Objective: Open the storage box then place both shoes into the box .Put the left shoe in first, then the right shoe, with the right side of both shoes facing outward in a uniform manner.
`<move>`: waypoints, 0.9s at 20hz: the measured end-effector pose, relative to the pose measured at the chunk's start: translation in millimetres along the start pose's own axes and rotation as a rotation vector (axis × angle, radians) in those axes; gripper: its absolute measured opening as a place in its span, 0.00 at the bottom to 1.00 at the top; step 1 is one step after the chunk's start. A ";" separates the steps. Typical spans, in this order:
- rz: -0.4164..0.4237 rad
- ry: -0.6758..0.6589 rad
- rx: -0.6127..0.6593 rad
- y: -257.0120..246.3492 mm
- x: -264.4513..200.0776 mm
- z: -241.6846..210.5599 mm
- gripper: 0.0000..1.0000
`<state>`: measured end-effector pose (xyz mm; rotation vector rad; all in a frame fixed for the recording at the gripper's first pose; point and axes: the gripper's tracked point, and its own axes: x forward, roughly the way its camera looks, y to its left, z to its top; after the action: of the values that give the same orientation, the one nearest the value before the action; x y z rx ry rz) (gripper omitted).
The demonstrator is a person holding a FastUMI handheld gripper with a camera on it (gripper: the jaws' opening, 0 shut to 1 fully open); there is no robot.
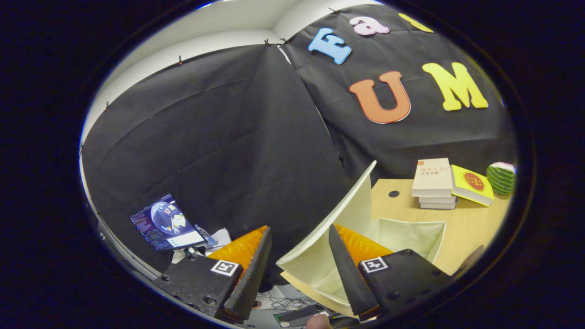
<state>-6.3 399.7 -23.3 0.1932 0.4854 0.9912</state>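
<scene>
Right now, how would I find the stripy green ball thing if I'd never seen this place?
Start at the wooden table beyond the open gripper, which grips nothing. Behind the open storage box sits a stack of books with a yellow book leaning against it. Just past that is the watermelon toy, the only round, green-striped thing there.

The storage box gapes open at the jaws' 1 o'clock, its raised lid rising between the spread, empty jaws; books stand beyond on the worktop.
</scene>
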 end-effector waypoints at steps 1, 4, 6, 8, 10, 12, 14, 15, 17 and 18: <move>0.008 0.006 0.001 4.7 3.0 0.2 0.82; 0.034 -0.004 -0.022 16.6 4.4 3.6 0.83; 0.025 -0.020 -0.048 15.9 1.4 4.6 0.94; -0.010 -0.040 -0.073 8.2 -1.8 7.7 0.95; -0.061 -0.063 -0.092 -4.6 -10.0 12.8 0.95; -0.120 -0.073 -0.114 -22.5 -20.0 14.1 0.95; -0.184 -0.074 -0.138 -42.4 -34.1 14.0 0.95; -0.215 -0.073 -0.149 -51.9 -42.2 13.3 0.97; -0.275 -0.087 -0.161 -69.1 -58.3 16.6 1.00; -0.299 -0.097 -0.166 -76.2 -68.2 18.8 1.00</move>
<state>29.3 302.4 -14.4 0.0180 0.3295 0.7213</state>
